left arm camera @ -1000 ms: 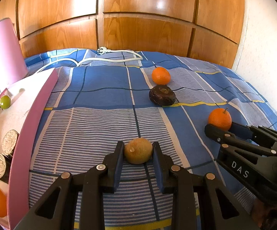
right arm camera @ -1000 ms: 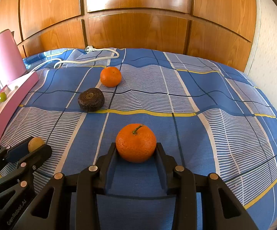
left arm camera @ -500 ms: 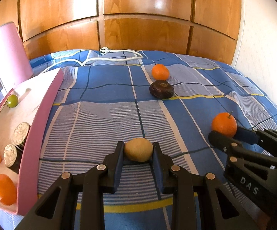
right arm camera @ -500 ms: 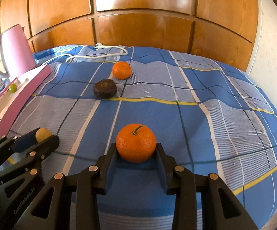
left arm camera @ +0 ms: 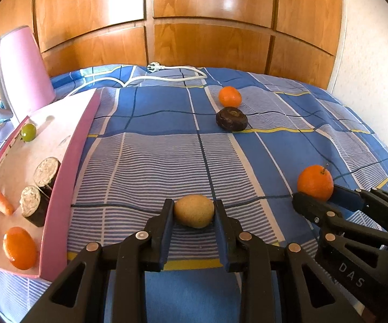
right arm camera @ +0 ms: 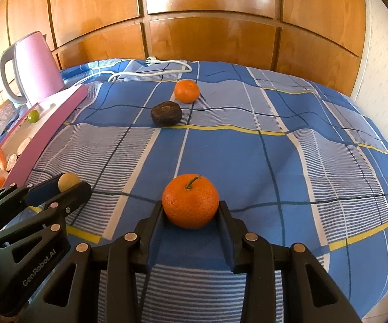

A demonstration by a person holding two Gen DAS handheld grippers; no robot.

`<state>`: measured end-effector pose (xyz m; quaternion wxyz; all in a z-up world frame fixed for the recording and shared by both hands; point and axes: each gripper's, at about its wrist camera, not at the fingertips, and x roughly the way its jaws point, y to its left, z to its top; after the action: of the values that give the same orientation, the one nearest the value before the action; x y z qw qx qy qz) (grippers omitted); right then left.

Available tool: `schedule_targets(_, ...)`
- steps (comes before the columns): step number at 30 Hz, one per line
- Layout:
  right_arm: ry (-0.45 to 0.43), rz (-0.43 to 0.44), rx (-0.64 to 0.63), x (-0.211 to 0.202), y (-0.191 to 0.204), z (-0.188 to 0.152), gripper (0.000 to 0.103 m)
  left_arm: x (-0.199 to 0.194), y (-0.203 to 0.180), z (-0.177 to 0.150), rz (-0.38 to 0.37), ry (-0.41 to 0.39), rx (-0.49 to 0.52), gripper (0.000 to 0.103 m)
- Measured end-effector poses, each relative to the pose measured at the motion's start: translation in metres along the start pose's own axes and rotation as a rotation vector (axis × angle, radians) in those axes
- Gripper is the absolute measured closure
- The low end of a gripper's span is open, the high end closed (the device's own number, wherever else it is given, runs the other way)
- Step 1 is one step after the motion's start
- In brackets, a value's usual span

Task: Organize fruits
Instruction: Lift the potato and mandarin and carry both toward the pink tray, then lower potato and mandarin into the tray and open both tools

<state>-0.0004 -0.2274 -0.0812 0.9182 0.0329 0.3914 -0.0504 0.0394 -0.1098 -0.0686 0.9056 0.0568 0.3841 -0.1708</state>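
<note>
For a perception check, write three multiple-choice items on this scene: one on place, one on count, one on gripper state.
1. Where is the dark brown fruit?
A. on the tray
B. on the bedspread, beside the far mandarin
C. in a gripper

2. How many orange mandarins show off the tray?
A. one
B. two
C. four

3. What does the left gripper hold?
A. a kiwi
B. a carrot
C. nothing

Key: B, it lies on the bedspread by the far mandarin; B, that one plus the mandarin in the right gripper; A, its fingers clamp the kiwi.
</note>
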Motion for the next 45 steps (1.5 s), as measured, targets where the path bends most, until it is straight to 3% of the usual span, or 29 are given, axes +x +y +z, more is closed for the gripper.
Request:
schedule_targets(22, 0.021, 0.054, -0.016, -0.007, 0.016, -0.003, 0.065, -0.012, 0.011, -0.001, -0.037, 0.019, -0.073, 0.075)
schedule_targets(35, 0.016, 0.08, -0.044, -0.014, 0.028, -0.001, 0.065, -0.035, 0.022, 0.008, -0.026, -0.033, -0.1, 0.075)
schedule_targets(45, 0.01, 0.111, -0.08, -0.015, 0.043, 0.013, 0.065, -0.063, 0.056, 0.022, 0.003, -0.091, -0.183, 0.074)
